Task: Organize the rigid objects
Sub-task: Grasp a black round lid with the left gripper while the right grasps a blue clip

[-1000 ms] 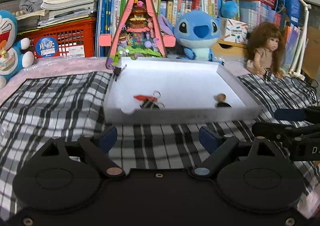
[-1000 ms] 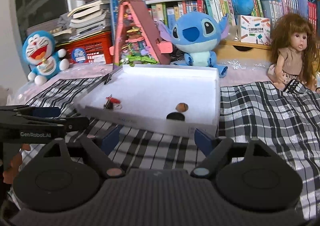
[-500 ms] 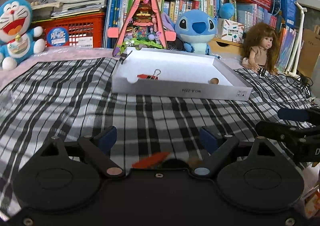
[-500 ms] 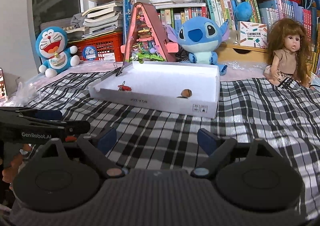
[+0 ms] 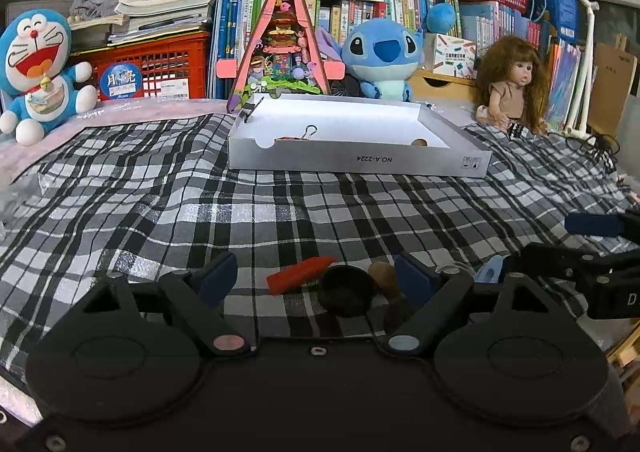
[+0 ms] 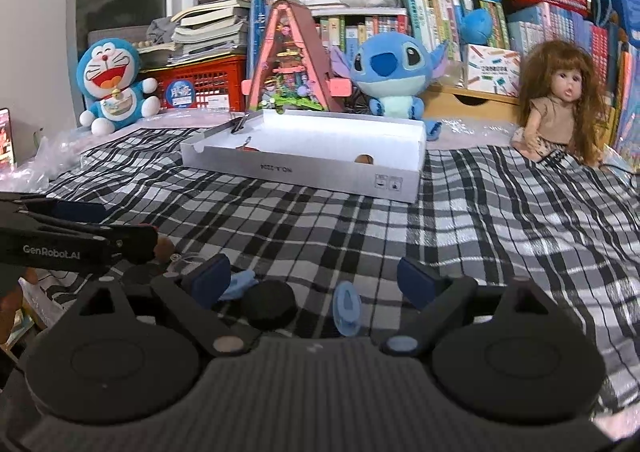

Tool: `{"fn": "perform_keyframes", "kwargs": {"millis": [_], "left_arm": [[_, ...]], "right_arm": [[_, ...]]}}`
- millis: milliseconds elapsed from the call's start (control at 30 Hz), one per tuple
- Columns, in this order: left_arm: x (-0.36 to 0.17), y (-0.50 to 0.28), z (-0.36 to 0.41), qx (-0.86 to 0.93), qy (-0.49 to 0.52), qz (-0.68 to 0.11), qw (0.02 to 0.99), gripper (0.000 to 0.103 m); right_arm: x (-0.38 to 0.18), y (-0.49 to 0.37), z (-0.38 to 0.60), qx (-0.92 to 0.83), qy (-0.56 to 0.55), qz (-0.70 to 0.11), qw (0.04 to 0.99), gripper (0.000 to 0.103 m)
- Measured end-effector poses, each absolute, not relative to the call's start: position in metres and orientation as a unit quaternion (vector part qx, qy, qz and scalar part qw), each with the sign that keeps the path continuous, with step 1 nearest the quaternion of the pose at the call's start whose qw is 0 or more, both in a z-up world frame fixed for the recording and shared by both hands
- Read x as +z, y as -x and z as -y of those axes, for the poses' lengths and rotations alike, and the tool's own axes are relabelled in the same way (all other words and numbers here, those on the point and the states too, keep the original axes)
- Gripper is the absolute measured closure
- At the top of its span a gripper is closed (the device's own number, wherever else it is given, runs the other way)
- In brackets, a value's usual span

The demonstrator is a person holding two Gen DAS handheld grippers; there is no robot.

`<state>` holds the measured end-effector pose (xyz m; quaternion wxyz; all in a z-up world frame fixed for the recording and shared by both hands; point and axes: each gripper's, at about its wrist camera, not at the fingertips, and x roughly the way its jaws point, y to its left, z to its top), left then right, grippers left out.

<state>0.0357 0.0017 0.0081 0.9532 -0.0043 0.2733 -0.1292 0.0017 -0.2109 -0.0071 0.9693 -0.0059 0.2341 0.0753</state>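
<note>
Box (image 5: 420,161) | holds binder clip (image 5: 310,130), brown round piece (image 5: 419,141) | on plaid cloth (image 5: 240,211)

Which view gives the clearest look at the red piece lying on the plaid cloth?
The left wrist view. There the red piece lies in plain sight on the cloth, between the left tongs, beside a black disc. In the right wrist view the left tongs block that spot, so the red piece cannot be made out.

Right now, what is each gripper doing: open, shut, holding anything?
Left gripper: jaws closing, nothing gripped; a red piece and a black disc lie between them.
Right gripper: open, empty.
</note>
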Motion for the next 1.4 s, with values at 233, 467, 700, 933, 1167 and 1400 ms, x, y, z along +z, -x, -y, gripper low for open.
{"fn": "perform_keyframes", "kwargs": {"millis": [233, 467, 700, 933, 1167, 1400], "left_arm": [[0.009, -0.026, -0.002, -0.150, 0.014, -0.275, 0.950, 0.045], [0.002, -0.017, 0.004, -0.157, -0.004, -0.276, 0.948, 0.058], [0.000, -0.021, 0.002, -0.148, -0.007, -0.278, 0.949, 0.061], [-0.001, -0.024, 0.005, -0.151, -0.012, -0.276, 0.949, 0.061], [-0.005, -0.029, 0.015, -0.145, -0.026, -0.271, 0.951, 0.073], [0.001, -0.026, 0.016, -0.160, -0.023, -0.269, 0.949, 0.073]], "right_arm": [[-0.010, 0.008, 0.222, 0.054, 0.004, -0.230, 0.972, 0.008], [-0.015, 0.015, 0.227, 0.045, 0.007, -0.233, 0.971, 0.008], [-0.017, 0.015, 0.229, 0.004, 0.036, -0.230, 0.972, 0.008], [-0.023, 0.010, 0.226, 0.011, 0.031, -0.248, 0.968, 0.016], [-0.026, 0.007, 0.214, 0.030, 0.036, -0.259, 0.965, 0.056], [-0.021, 0.003, 0.214, 0.036, 0.018, -0.262, 0.964, 0.083]]}}
